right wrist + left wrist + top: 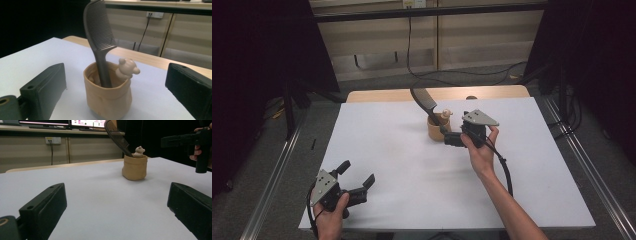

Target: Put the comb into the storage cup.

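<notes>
A tan pouch [437, 128] is standing upright toward the far middle of the white surface [412, 165], and a dark comb [424, 102] is sitting in it handle-down, its toothed end leaning up and out to the left in the high view. A small bear figure [127, 68] is perching on the pouch's rim beside the comb's handle. The right hand-held gripper [452, 138] is hovering just beside the pouch on its right, pointing toward it; in the right gripper view its two black jaws are standing wide apart with the pouch and comb ahead between them, and neither jaw is touching the pouch. The left hand-held gripper [359, 182] is resting near the surface's near left corner, well apart from the pouch, with its jaws also spread and nothing between them.
</notes>
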The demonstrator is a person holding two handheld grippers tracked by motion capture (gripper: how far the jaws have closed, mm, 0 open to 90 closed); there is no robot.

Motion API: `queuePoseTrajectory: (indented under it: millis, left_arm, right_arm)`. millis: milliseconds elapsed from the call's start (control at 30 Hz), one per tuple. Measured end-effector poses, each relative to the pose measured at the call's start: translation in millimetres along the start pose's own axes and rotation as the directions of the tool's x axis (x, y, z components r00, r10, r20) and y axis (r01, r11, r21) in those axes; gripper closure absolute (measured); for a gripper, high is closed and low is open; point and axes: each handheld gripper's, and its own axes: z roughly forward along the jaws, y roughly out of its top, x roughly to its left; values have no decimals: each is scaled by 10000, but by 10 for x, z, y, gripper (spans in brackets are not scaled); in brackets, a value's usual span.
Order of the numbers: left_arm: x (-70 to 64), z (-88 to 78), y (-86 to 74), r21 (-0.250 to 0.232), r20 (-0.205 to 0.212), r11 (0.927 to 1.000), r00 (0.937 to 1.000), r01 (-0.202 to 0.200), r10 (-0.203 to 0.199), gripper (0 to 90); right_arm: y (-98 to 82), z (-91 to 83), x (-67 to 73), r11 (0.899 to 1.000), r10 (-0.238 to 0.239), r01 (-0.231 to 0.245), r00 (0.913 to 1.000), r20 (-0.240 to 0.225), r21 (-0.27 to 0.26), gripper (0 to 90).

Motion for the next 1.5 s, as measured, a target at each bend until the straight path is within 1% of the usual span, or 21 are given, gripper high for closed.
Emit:
queuePoseTrajectory:
  millis: [67,100,133,200,267,333,400,467,667,767,867,1033,1133,1167,1233,1300,1367,1500]
  left_arm:
    - [0,-7,-1,17,13,10000,10000,18,-19,26]
    - [2,-13,0,-11,-20,10000,10000,-8,8,26]
    - [-2,-17,0,-78,-55,10000,10000,60,-61,26]
    - [-3,-28,4,-142,-114,9999,9999,64,-65,24]
    - [-3,-31,4,-141,-179,9999,9998,71,-74,24]
    - [-3,-30,2,-151,-193,9999,9998,73,-75,24]
    - [0,-32,1,-125,-185,9999,9998,63,-66,24]
    - [3,-32,0,-86,-166,10000,9999,30,-31,24]
    - [-4,-34,0,-122,-210,9999,9998,48,-51,24]
    - [-3,-35,0,-122,-257,9999,9997,36,-39,24]
    - [-4,-37,-2,-126,-277,9999,9996,34,-37,25]
    - [-10,-42,0,-179,-339,9998,9994,-10,4,26]
    - [-13,-42,0,-183,-414,9998,9991,-62,54,26]
    - [-11,-45,0,-167,-420,9998,9991,-93,86,26]
    - [-12,-42,0,-191,-443,9998,9990,-61,52,26]
    - [-11,-43,-1,-198,-447,9998,9990,-41,33,26]
    - [-15,-44,-1,-179,-452,9998,9990,-57,49,26]
    - [-34,-41,0,-213,-502,9997,9987,70,-81,34]
  right_arm:
    - [-17,-25,-7,9998,113,-113,9999,47,-146,22]
    - [-24,-37,-10,9998,121,-120,9999,87,-133,19]
    - [-32,-50,-11,9998,95,-93,9999,126,-169,19]
    - [-47,-83,-13,9995,-27,34,9997,242,-306,12]
    - [-60,-123,-17,9993,-62,73,9995,304,-373,9]
    - [-86,-168,-21,9990,-149,168,9987,483,-403,4]
    - [-115,-216,-32,9987,-137,161,9986,502,-476,3]
    - [-141,-263,-41,9981,-265,297,9980,581,-541,3]
    - [-182,-409,-79,9963,-432,471,9976,549,-723,1]
    - [-200,-486,-106,9958,-322,370,9978,575,-843,0]
    - [-218,-566,-124,9930,-508,577,9963,688,-1027,0]
    - [-273,-676,-144,9908,-728,802,9949,704,-1087,0]
    - [-301,-758,-167,9877,-723,826,9941,806,-1330,2]
    - [-307,-784,-174,9863,-646,769,9941,872,-1462,2]
    - [-317,-831,-194,9854,-532,673,9942,930,-1561,2]
    - [-332,-874,-210,9859,-454,593,9948,908,-1563,0]
    - [-349,-914,-222,9858,-463,623,9935,1041,-1561,0]
    - [-387,-988,-256,9862,-328,477,9949,953,-1583,0]
